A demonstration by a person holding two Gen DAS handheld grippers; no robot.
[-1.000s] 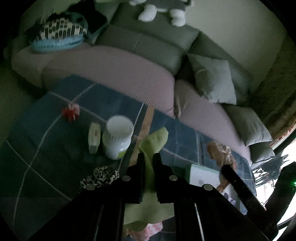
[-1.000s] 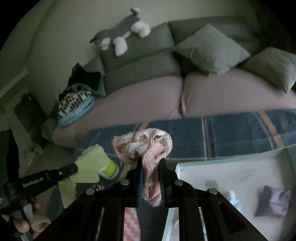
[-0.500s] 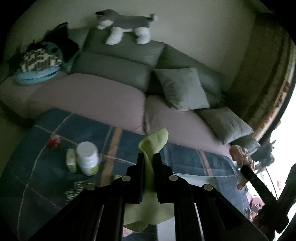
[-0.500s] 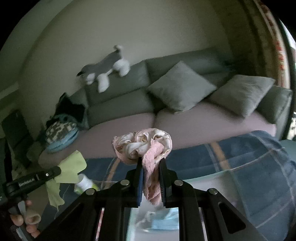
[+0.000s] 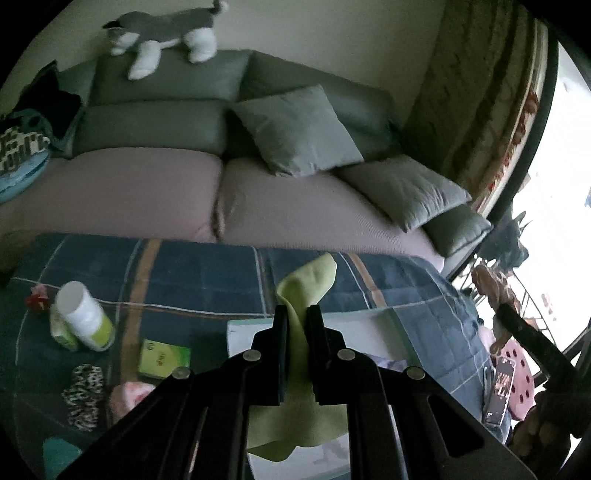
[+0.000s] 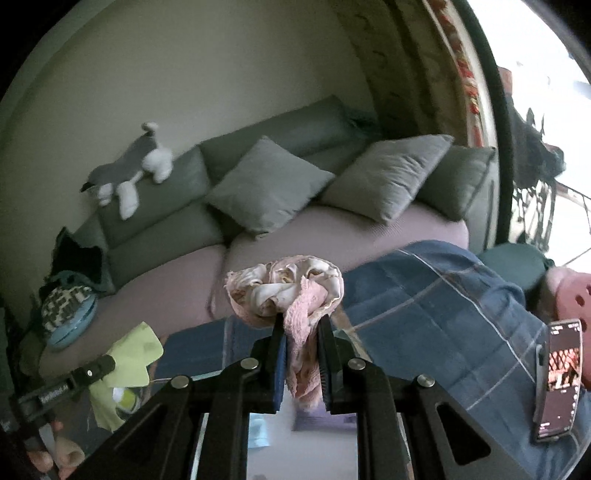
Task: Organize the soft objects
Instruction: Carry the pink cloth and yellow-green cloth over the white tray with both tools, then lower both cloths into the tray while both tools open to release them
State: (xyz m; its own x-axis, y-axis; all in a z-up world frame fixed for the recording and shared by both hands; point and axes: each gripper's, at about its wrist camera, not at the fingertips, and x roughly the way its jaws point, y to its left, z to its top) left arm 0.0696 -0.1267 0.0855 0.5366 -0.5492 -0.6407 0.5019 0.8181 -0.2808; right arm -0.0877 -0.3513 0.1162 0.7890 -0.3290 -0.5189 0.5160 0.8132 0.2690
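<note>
My left gripper (image 5: 297, 314) is shut on a yellow-green cloth (image 5: 308, 282) that sticks up past the fingertips and hangs below them. It hovers over a white bin (image 5: 369, 332) on the blue plaid blanket (image 5: 199, 273). In the right wrist view my right gripper (image 6: 301, 323) is shut on a bunched pink and cream cloth (image 6: 286, 291), also above the white bin (image 6: 303, 443). The left gripper with its green cloth (image 6: 125, 354) shows at the lower left there. The right gripper's arm and pink cloth (image 5: 493, 284) show at the right edge of the left wrist view.
On the blanket lie a white bottle (image 5: 85, 317), a green box (image 5: 162, 358), a leopard-print scrunchie (image 5: 83, 395), a pink soft item (image 5: 127, 395) and a red scrunchie (image 5: 37, 297). A phone (image 6: 559, 376) lies at the right. Behind is a sofa (image 5: 147, 184) with grey cushions and a plush dog (image 5: 166, 33).
Both grippers have risen and swung right, from over the bottle area to over the white bin. Each kept its cloth. The views have levelled out.
</note>
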